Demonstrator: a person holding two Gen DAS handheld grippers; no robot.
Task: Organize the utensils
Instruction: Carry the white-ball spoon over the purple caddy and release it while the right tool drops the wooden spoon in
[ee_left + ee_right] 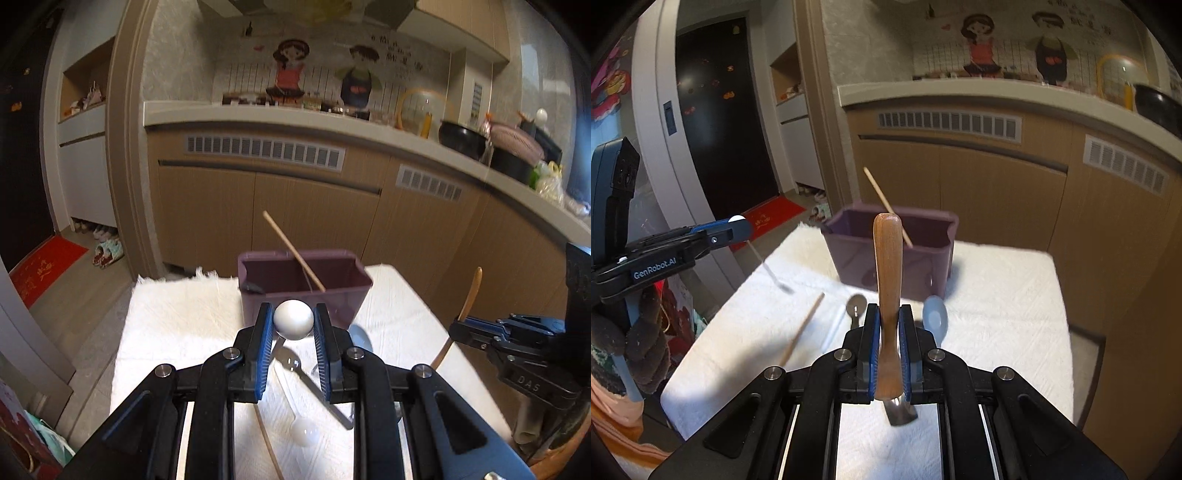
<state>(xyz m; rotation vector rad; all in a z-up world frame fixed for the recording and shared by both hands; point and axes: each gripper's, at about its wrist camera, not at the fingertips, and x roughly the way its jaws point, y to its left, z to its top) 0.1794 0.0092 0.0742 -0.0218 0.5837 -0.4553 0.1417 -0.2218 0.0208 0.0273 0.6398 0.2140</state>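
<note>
My left gripper (293,309) is shut on the round bowl of a white spoon (292,321), lifted above the white cloth; in the right wrist view its handle (768,269) hangs down from the left gripper (740,225). My right gripper (888,309) is shut on a wooden-handled utensil (887,258), handle pointing up and a metal end showing below the pads. A purple bin (306,295) stands at the cloth's far side, a chopstick (291,251) leaning in it.
On the white cloth (997,295) lie a second white spoon (304,434), a metal spoon (855,306), a pale blue spoon (935,316) and a loose chopstick (803,328). Brown cabinets under a cluttered counter (332,125) stand behind the table. The floor drops off at the left.
</note>
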